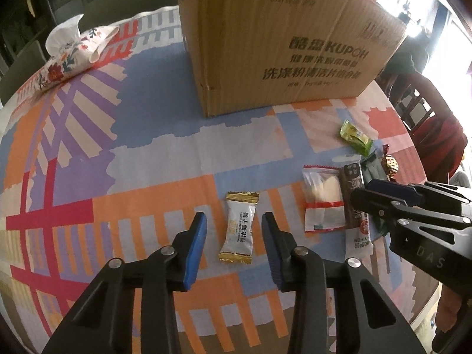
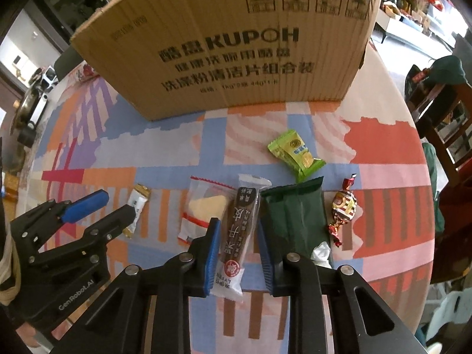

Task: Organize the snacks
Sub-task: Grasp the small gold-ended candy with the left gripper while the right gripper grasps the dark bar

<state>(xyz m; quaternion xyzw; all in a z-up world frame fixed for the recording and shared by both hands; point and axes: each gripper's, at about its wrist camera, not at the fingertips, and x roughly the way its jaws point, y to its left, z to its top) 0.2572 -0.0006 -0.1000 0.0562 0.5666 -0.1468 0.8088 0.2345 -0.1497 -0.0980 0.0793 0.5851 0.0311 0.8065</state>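
Your two grippers hang over a worktop where a box stands at the back. In front of it, left to right, lie a candy, a clear packet, a bar, a flat pouch and a twist-wrapped sweet; another candy lies between pouch and box. A tissue pack lies far left.

A round table fills most of both views, covered by a patchwork cloth in blue, orange, red, lilac and cream. Dark wooden chairs stand at its right edge, one draped with dark red fabric. Bright daylight pours in from the upper right, washing out that corner, while the left background stays dim.
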